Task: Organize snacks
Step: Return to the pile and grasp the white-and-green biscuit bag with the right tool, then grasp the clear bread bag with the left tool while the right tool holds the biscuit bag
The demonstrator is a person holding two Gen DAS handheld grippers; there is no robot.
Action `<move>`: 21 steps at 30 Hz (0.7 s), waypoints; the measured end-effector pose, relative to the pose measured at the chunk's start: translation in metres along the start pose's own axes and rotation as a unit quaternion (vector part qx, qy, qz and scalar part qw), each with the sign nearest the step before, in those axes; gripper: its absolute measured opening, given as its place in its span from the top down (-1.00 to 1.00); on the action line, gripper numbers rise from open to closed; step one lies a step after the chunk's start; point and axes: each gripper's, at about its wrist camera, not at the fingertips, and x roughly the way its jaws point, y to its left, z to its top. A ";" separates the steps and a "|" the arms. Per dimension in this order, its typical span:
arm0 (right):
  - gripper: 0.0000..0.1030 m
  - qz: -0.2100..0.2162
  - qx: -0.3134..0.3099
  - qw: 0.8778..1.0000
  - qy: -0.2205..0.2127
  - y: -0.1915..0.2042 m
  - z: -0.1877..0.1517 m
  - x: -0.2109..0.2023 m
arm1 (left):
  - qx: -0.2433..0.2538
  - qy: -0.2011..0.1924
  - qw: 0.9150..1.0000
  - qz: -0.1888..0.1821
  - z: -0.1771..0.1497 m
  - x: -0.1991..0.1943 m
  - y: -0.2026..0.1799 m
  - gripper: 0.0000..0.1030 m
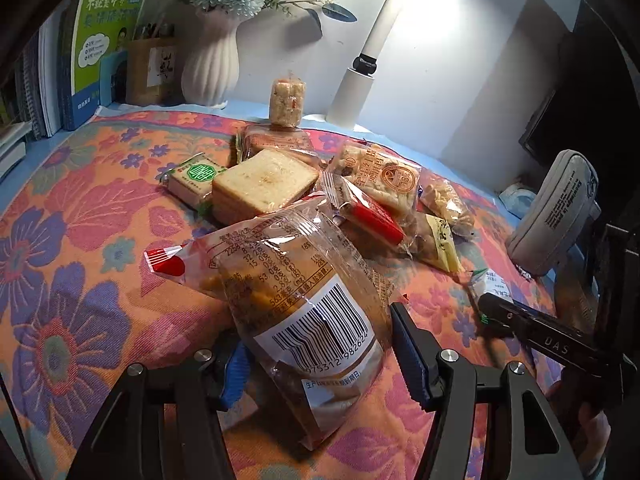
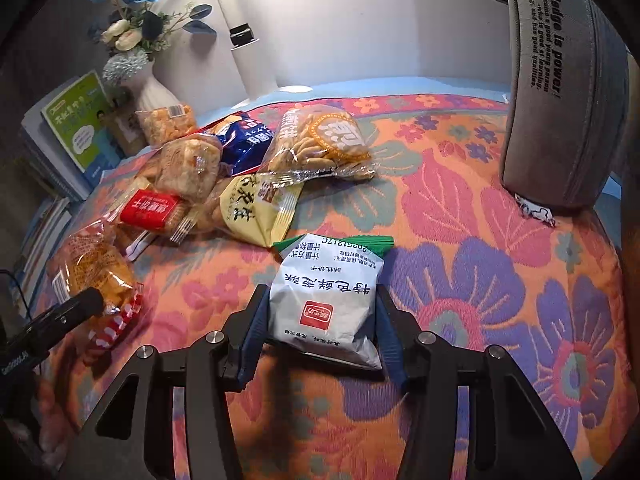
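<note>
Gripping a clear bread bag [image 1: 304,312] near the surface's front edge, the left tongs [image 1: 320,344] press it from both sides, barcode facing up. The right tongs [image 2: 320,332] are clamped on a grey biscuit packet [image 2: 326,304] with a green top seam, also toward the front. Behind both, a pile of snacks [image 1: 320,188] lies around the middle of the flowered cloth [image 2: 500,280]. A white vase [image 1: 212,68] stands at the back edge, and a grey pouch [image 2: 568,92] stands upright at the right edge.
</note>
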 end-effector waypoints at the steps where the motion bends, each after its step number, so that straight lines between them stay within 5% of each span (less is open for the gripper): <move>1: 0.05 0.006 -0.004 1.000 0.003 0.000 -0.004 -0.003 | 0.003 -0.004 1.000 0.002 -0.003 -0.004 0.001 -0.17; 11: -0.04 0.031 -0.107 0.994 0.024 0.011 -0.048 -0.032 | 0.020 -0.010 1.000 -0.013 -0.017 -0.020 -0.009 -0.17; 16: -0.48 0.055 -0.047 0.997 0.031 -0.004 -0.049 -0.043 | 0.030 -0.008 0.999 -0.020 -0.021 -0.022 -0.014 -0.17; 18: -0.48 0.073 -0.017 0.996 0.037 -0.006 -0.047 -0.042 | 0.035 -0.006 0.999 -0.022 -0.022 -0.021 -0.017 -0.17; 21: -0.48 0.041 -0.009 0.999 0.032 0.003 -0.046 -0.035 | 0.043 -0.005 0.999 -0.022 -0.025 -0.021 -0.021 -0.17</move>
